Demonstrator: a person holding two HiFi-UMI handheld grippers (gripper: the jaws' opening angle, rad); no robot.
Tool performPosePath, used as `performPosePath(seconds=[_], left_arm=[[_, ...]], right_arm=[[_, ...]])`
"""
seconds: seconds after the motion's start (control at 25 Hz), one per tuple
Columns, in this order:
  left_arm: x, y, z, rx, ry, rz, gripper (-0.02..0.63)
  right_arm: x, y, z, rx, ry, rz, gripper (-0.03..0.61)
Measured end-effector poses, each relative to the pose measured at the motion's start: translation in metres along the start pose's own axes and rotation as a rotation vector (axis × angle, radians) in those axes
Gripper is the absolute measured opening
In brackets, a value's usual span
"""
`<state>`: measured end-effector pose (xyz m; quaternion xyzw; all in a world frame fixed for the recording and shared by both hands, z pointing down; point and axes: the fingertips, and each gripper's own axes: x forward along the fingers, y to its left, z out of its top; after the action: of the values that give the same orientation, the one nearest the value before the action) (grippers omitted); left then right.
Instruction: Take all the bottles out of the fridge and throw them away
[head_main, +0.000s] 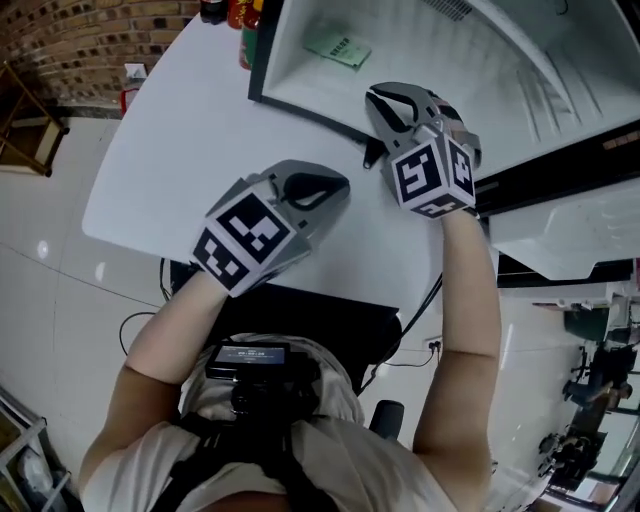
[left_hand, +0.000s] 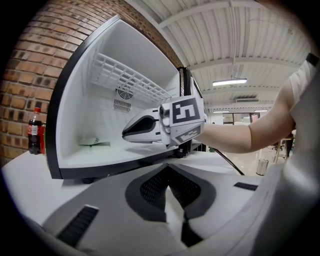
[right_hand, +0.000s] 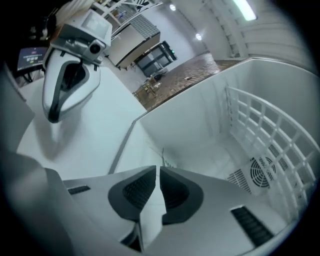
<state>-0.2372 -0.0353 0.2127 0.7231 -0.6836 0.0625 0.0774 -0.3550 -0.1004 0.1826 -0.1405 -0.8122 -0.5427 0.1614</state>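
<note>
A small white fridge (head_main: 300, 104) stands open on the white table (head_main: 170, 150); inside I see only a green slip (head_main: 338, 48). Bottles (head_main: 243, 18) stand on the table beside the fridge's outer wall, and a cola bottle (left_hand: 34, 131) shows in the left gripper view. My right gripper (head_main: 376, 96) is at the fridge's front lip, its jaws a narrow slit apart with nothing between them (right_hand: 159, 171). My left gripper (head_main: 338, 186) hovers over the table in front of the fridge, shut and empty (left_hand: 168, 168).
The fridge has a wire shelf (left_hand: 131, 78) and a fan grille (right_hand: 260, 172) on its back wall. Its open door (head_main: 570, 225) hangs past the table's right side. A wooden chair (head_main: 25, 125) and cables (head_main: 140, 320) are on the floor at the left.
</note>
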Motion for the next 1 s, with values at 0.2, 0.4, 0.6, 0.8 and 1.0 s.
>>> performPosePath(seconds=[0.2,0.4,0.6,0.8,1.0], left_arm=[[-0.003,-0.005,0.002,0.008,-0.004,-0.025,0.011],[-0.012,0.014,0.000,-0.003,-0.010,0.021,0.011],[-0.014,0.017,0.000,-0.001,-0.011,0.023,0.011],[-0.014,0.016,-0.001,0.001,-0.008,0.018,0.011],[-0.017,0.018,-0.005,-0.002,-0.002,0.021,0.011]], right_arm=[[0.037,-0.014,-0.009,-0.167,0.086,0.030,0.103],[0.068,-0.012,-0.014,-0.249,0.117,0.073,0.104],[0.084,-0.016,-0.020,-0.257,0.148,0.038,0.046],[0.070,-0.025,-0.017,-0.300,0.149,-0.041,0.000],[0.027,-0.029,0.004,-0.280,0.112,-0.116,0.000]])
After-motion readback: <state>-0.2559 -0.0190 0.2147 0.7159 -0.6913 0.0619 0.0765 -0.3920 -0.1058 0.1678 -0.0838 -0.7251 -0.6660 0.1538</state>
